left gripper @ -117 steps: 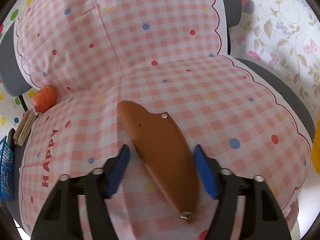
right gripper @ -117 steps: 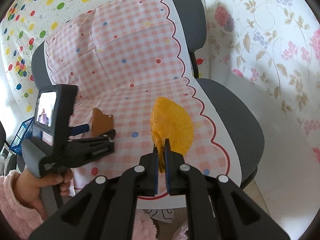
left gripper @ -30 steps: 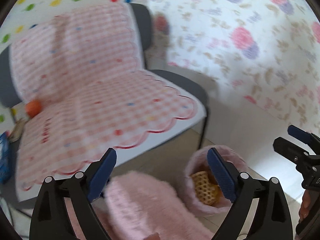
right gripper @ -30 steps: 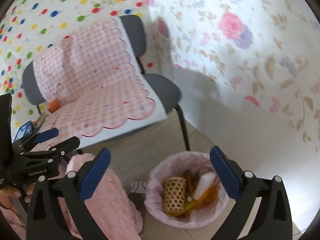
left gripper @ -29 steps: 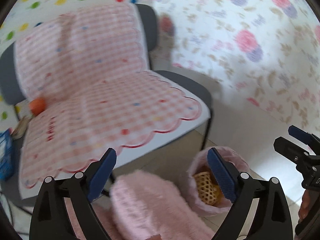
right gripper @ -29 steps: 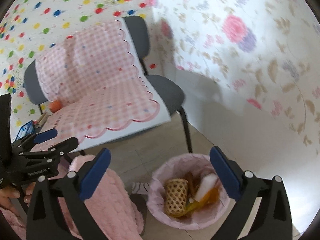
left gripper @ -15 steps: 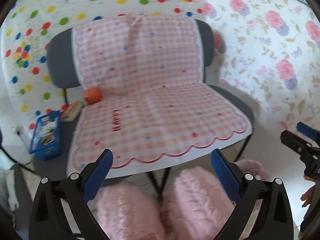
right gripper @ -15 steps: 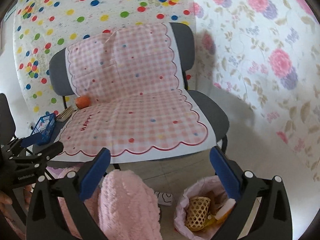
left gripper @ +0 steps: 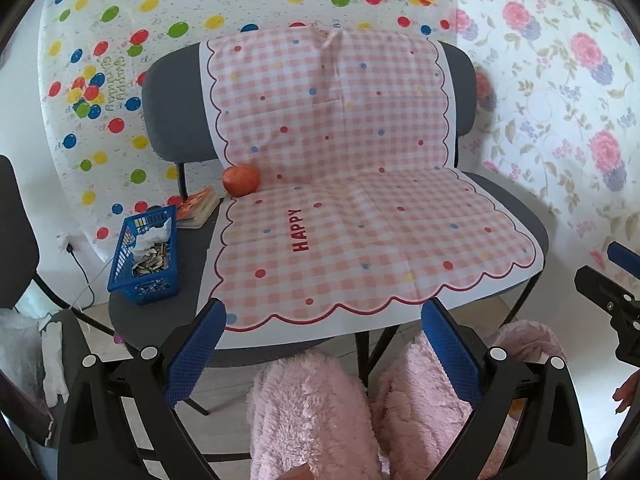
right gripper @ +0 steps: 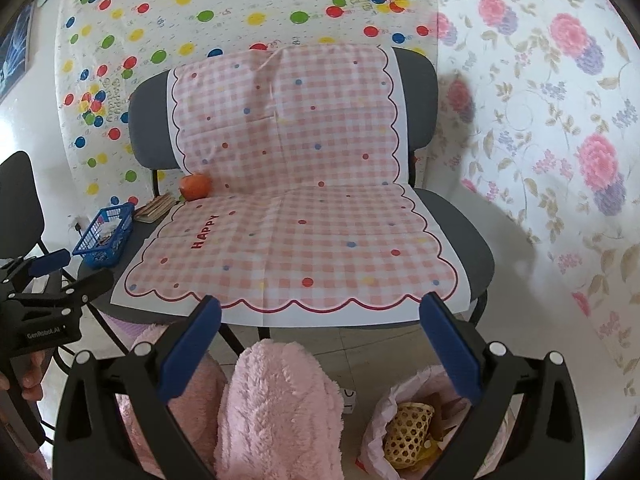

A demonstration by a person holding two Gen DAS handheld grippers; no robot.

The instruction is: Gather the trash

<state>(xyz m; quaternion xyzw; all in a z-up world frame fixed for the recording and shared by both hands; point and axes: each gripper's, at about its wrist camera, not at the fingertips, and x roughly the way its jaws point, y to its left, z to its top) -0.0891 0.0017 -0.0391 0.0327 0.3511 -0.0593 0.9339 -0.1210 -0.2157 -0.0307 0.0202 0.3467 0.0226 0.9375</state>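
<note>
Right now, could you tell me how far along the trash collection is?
Mostly done, it seems. The pink-lined bin on the floor already holds trash, including a woven bamboo piece, and the checked cloth on the seat is bare. Nothing is in hand: left claw and right claw are open. Possibly left: the apple and blue basket.

a cloth [left gripper: 360,216] covers the chair [left gripper: 516,216] at frame centre, with an apple [left gripper: 241,179] at its upper left edge. a basket [left gripper: 146,254] sits left of the cloth; a trash bag [right gripper: 416,424] lies at lower right.
</note>
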